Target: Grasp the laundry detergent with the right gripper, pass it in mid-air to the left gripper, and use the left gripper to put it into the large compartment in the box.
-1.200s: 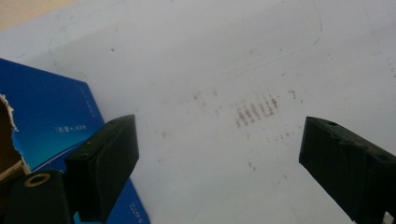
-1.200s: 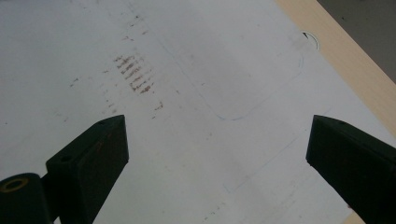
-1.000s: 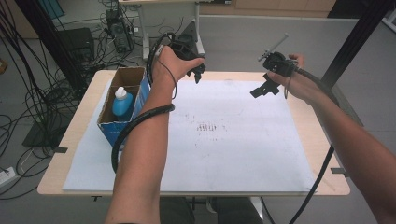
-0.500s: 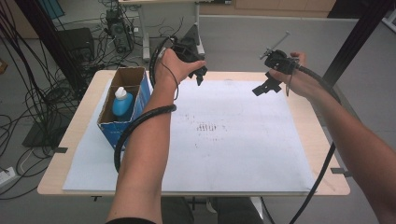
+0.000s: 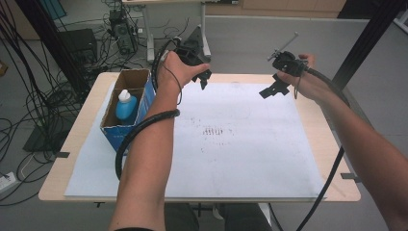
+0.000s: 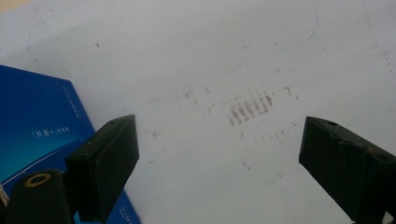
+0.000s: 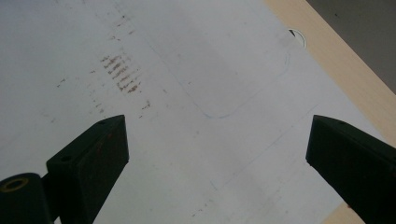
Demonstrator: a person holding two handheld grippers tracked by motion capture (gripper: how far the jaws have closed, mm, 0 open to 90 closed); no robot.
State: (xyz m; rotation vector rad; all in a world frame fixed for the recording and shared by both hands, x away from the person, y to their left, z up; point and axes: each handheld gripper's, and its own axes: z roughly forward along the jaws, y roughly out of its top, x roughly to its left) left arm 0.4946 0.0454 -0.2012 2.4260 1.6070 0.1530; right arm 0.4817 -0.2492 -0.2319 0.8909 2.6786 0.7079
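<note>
A white sheet (image 5: 240, 139) covers most of the wooden table, with a patch of brown smudge marks (image 5: 214, 131) near its middle. My left gripper (image 5: 202, 79) is held above the sheet's far left part, beside a blue cardboard box (image 5: 126, 126). In the left gripper view its jaws stand wide apart with nothing between them, above the smudges (image 6: 250, 109) and the box's blue side (image 6: 37, 126). My right gripper (image 5: 272, 90) hangs over the far right of the sheet, open and empty. Its own view looks down on the smudges (image 7: 120, 72) and the table's wooden edge (image 7: 345, 70).
The open-topped box holds a blue bottle with a white cap (image 5: 126, 103). A cable (image 5: 139, 132) loops along the left forearm, and another (image 5: 332, 178) trails under the right arm. Beyond the table are black cases, cables and a black post (image 5: 370, 33).
</note>
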